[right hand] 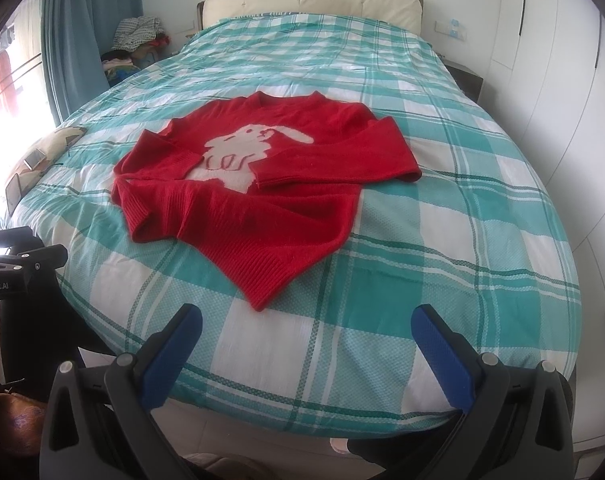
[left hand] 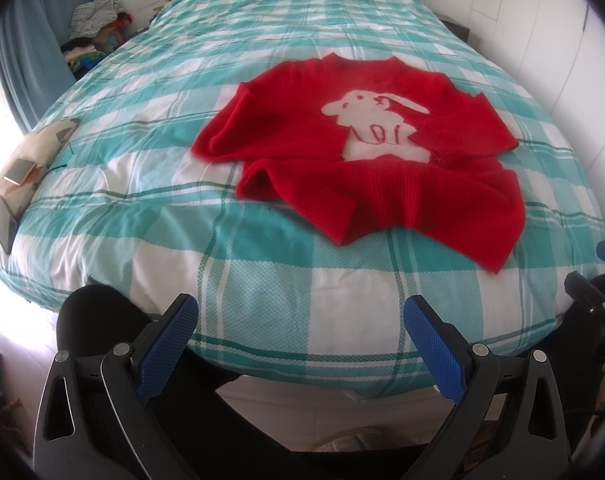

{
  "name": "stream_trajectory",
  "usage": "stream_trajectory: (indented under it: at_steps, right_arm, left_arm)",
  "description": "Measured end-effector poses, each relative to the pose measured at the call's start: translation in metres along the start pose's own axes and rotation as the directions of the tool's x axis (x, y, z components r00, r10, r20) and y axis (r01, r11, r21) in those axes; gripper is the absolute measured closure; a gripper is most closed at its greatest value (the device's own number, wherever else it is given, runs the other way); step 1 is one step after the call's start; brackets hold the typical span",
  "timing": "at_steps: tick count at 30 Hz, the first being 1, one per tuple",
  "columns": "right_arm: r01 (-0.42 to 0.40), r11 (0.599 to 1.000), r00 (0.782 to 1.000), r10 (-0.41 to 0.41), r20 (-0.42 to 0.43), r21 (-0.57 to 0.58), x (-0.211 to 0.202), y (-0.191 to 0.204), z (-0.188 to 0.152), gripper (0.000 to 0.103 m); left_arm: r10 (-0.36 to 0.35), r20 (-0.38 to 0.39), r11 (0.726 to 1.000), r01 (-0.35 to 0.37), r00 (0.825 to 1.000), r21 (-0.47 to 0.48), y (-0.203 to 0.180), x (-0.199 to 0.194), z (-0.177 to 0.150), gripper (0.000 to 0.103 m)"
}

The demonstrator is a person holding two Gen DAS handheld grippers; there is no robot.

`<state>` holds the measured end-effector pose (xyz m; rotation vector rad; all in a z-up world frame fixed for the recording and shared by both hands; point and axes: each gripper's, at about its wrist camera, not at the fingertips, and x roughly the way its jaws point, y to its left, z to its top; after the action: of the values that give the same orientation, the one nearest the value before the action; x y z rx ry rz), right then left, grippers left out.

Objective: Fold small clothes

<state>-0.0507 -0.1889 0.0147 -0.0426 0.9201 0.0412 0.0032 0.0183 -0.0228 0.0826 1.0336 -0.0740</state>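
Red sweater [left hand: 362,152] lay on the green-and-white plaid bedcover [left hand: 262,288], roughly mid-bed, neckline pointing at the headboard [right hand: 310,4], hem toward the person. Long axis ran collar to hem, so more or less straight away from both grippers, skewed a little: the nearest hem corner [right hand: 262,300] stuck out toward the foot of the bed. Both sleeves were already crossed in over the chest, partly covering the white rabbit motif [right hand: 242,148]. Lower body was rumpled, with a raised fold near the left hem edge [left hand: 258,184].

Left gripper [left hand: 300,320] hung low at the foot edge, fingers spread wide, nothing between them. Sweater sat ahead and slightly to its right, well apart from the tips. Right gripper [right hand: 306,328] was likewise spread and empty, sweater ahead and a bit left of it; that hem corner was just beyond its tips, so I'd call the right one nearer. Each gripper's body showed at the edge of the other's view, so they were side by side, flanking the garment's centreline.

Judgement: sleeve step looked done, and what remained was the hem-to-collar fold. That needs one gripper on each hem corner, travelling along the long axis toward the headboard. The skewed hem means the left has further to reach; smoothing the rumple first would help
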Motion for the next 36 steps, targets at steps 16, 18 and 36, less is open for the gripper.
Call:
stream_trajectory:
  at_steps: [16,18,36]
  right_arm:
    - [0.032,0.999,0.999,-0.033,0.036,0.039,-0.005,-0.021,0.003,0.000]
    - [0.031,0.996,0.999,-0.033,0.025,0.081,0.000,-0.033,0.002,0.000]
    - [-0.409,0.866,0.908,0.418,0.030,0.288,0.107,-0.014,-0.001,0.012]
  left_arm:
    - [0.131,0.027,0.980,-0.125,0.991,-0.157,0.101,-0.006,0.018,0.000]
    - [0.069,-0.011,0.977,-0.070,0.998,-0.203,0.117,0.003,0.017,0.000]
    - [-0.293,-0.090,0.927,0.260,0.952,-0.270,0.041,0.122,0.070,0.001]
